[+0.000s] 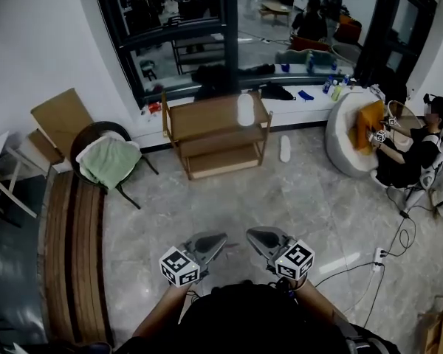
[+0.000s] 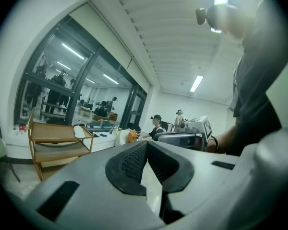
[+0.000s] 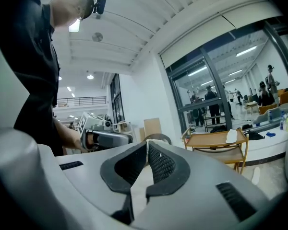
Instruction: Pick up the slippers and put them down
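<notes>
The grey left gripper (image 1: 220, 237) and right gripper (image 1: 251, 234) were pressed together, empty. One white slipper (image 1: 245, 109) lay atop the wooden rack (image 1: 207, 118), and the other white slipper (image 1: 285, 148) on the floor beside it. Both were probably light and pliable, so pinch an edge.

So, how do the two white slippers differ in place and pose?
The upper slipper lies on top of the wooden rack; the lower slipper lies on the floor beside it. The upper slipper looks broader, the lower slipper slimmer. Both are white.
</notes>
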A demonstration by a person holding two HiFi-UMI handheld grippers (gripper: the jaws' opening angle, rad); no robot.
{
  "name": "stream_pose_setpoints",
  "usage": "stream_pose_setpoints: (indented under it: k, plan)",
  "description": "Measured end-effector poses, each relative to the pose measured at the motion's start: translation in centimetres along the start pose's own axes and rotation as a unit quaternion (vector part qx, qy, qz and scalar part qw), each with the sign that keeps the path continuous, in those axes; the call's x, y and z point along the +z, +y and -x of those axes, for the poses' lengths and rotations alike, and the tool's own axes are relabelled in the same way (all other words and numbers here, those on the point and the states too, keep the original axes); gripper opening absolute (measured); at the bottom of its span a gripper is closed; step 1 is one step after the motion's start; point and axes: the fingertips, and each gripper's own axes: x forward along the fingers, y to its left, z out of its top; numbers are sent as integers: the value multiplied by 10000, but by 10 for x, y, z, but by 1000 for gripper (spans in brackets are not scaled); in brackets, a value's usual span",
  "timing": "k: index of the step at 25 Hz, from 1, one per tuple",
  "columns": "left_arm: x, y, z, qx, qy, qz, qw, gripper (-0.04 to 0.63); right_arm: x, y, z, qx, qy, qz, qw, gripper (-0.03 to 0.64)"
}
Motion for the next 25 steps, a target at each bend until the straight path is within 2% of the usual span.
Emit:
stream_pose_setpoints:
  k: [13, 16, 19, 22, 25]
  plan:
    - [2, 0, -23, 85, 188, -165, 9997, 11, -11, -29, 26, -133, -98, -217, 9996, 25]
    - [-1, 20, -21, 226, 209, 5, 9995, 11, -18, -43, 20, -184, -19, -405, 9990, 25]
    - [-6, 49, -25, 310, 168, 225, 9991, 11, -22, -58, 7, -145, 131, -377, 9991, 25]
    - [-7, 79, -42, 254, 173, 329, 9990, 11, -22, -84, -7, -254, 141, -464, 9985, 25]
    - [7, 111, -61, 132, 76, 273, 9995, 11, -15, -112, -28, -368, 173, -577, 9975, 25]
